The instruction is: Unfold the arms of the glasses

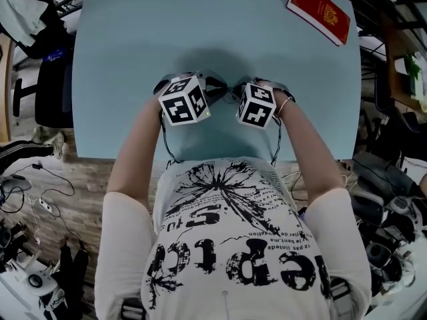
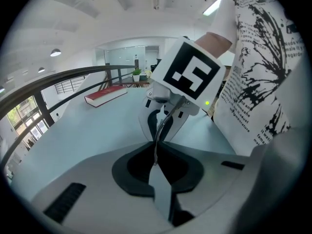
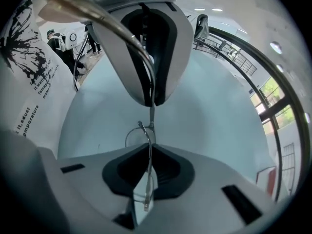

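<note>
We hold the glasses up in the air between our two grippers, far from the red book and on our side of the table. The left gripper is squeezed tight on a thin wire part of the glasses, which we think is an arm. The right gripper is pinched on the thin frame, right by a round lens rim. The two grippers are very close, almost nose to nose. We think we are in the middle of opening an arm, and we cannot tell yet how far it has swung. To do it well, we should keep one gripper still on the frame and move the other slowly, in a little curve around the hinge. We should not tug or twist, because the wire looks thin and could bend or slip out. The table is smooth and light blue, and the book is the only other thing on it, at its far corner. Past the table edge farthest from the book stands a black chair. The floor looks like wood, with cables on it. The room is big and bright, with ceiling lights and a dark railing.
</note>
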